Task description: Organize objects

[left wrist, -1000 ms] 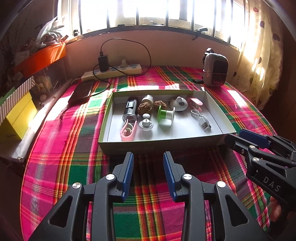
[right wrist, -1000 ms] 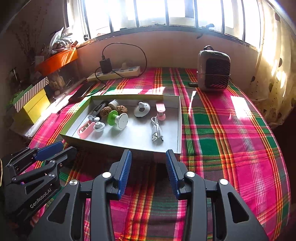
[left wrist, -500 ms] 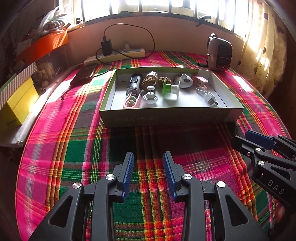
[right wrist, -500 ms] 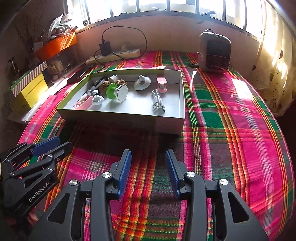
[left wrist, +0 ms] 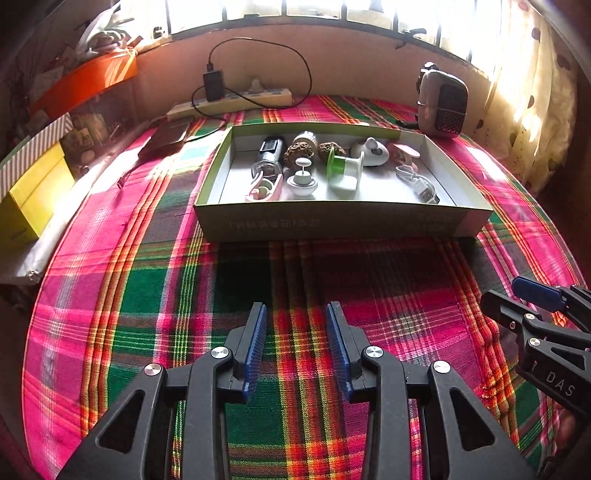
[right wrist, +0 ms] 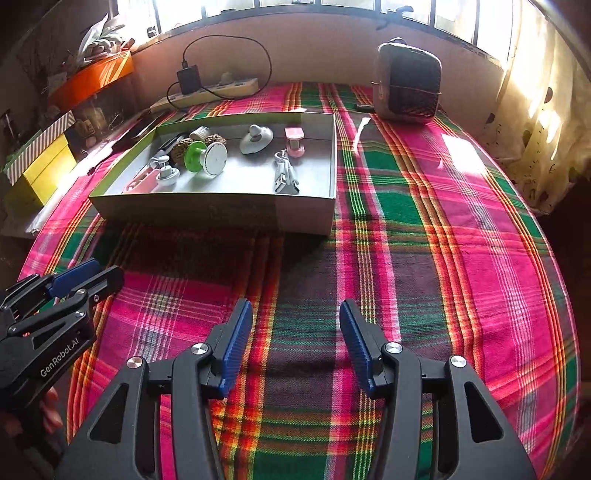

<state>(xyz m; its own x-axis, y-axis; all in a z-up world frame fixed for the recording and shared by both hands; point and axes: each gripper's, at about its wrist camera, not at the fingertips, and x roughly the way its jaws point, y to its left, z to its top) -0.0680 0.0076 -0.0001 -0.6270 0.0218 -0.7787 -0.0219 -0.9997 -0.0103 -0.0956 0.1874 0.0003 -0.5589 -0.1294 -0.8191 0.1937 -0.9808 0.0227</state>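
The shallow box point(left wrist: 343, 221) sits on the plaid-covered counter point(left wrist: 147, 288), holding a green-and-white spool point(left wrist: 345, 171), a USB cable point(left wrist: 421, 184), a pink clip point(left wrist: 264, 188), a white knob point(left wrist: 302, 181), two brown nuts and a dark cylinder. The left gripper point(left wrist: 295, 347) and right gripper point(right wrist: 295, 341) hover well short of the box, fingers point(right wrist: 236, 343) apart, empty, touching nothing

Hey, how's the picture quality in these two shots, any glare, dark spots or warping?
Left wrist view: windows blown out white, sun patches on the cloth, the box bowed by the fisheye. Right wrist view: bright glare on the curtain, the box's near wall in shadow, corners dark; the small items stay sharp in both.
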